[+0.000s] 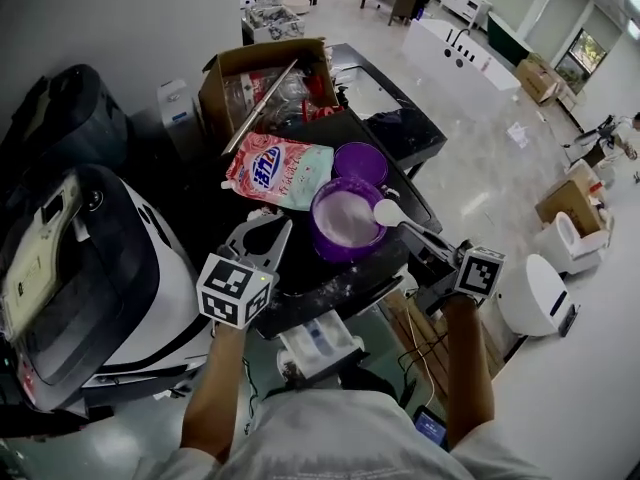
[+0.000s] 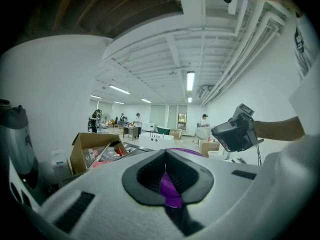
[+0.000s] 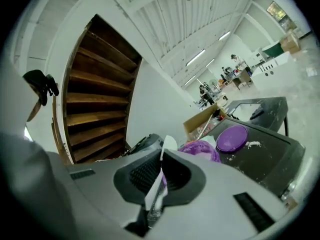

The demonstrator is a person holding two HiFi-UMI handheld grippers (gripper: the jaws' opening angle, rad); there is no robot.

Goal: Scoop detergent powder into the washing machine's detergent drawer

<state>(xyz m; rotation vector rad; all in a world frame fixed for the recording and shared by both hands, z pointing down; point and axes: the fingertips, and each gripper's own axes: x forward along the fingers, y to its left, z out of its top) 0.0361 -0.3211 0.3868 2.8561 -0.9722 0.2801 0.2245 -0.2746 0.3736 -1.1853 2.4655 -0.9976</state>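
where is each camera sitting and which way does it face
Head view: on the person's head, facing steeply down at the purple tub; both forearms, left claw and right claw show.
Left gripper view: on the left claw, facing across the hall; its jaws pinch the tub's rim, right forearm beyond.
Right gripper view: on the right claw, facing the tub; its jaws hold the white scoop.
Shared: all three show the cardboard box.

Purple tub (image 2: 170, 189) mostly behind left tongs (image 2: 166, 154)
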